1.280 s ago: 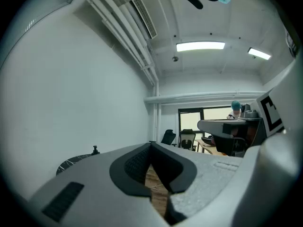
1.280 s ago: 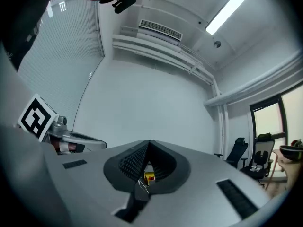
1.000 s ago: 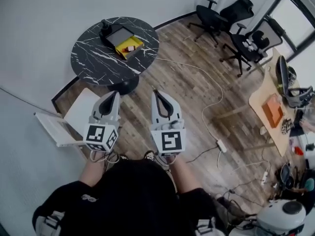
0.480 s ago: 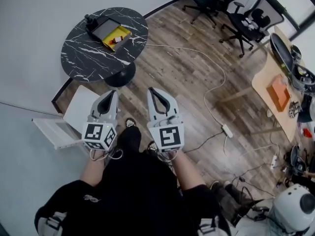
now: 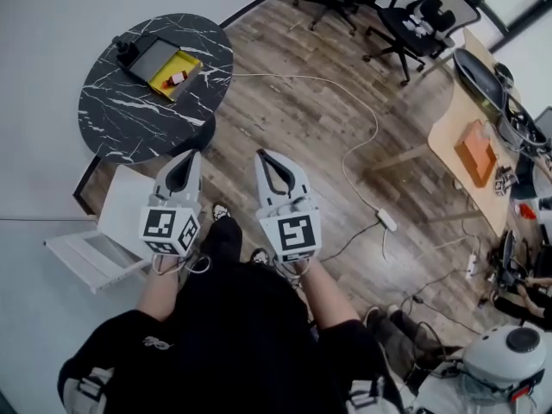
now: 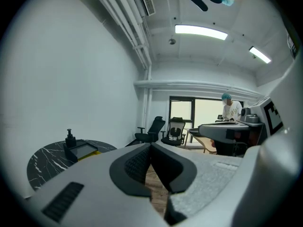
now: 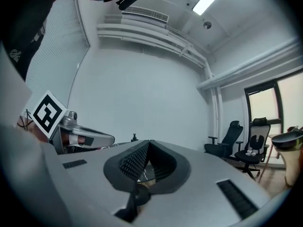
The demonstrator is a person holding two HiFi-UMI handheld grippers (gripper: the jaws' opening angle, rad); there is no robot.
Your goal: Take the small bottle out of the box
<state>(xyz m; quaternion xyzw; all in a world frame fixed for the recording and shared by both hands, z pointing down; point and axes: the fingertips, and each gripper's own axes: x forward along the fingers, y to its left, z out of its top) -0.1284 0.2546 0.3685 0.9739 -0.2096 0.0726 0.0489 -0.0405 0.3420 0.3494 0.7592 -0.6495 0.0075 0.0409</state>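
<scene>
A round black marble table (image 5: 129, 115) stands far ahead at the upper left of the head view. On it lies an open box (image 5: 178, 65) with a yellow inside and a grey lid (image 5: 153, 56). The small bottle (image 5: 176, 78), white with red, lies in the box. My left gripper (image 5: 191, 155) and right gripper (image 5: 261, 153) are held side by side over the wooden floor, well short of the table. Both are shut with nothing between the jaws. The left gripper (image 6: 150, 145) view shows the table (image 6: 45, 157) and box (image 6: 81, 149) low at its left. The right gripper (image 7: 148, 142) points at a bare wall.
A black pump bottle (image 5: 123, 48) stands beside the box. A white folding stand (image 5: 103, 240) sits by the wall at left. Office chairs (image 5: 405, 24), a wooden desk (image 5: 461, 145) and a cable with a power strip (image 5: 386, 221) are at the right. A person (image 6: 230, 109) stands far off.
In the head view the table and box have slid to the left while the person's feet step forward. Both grippers stay shut and side by side.
</scene>
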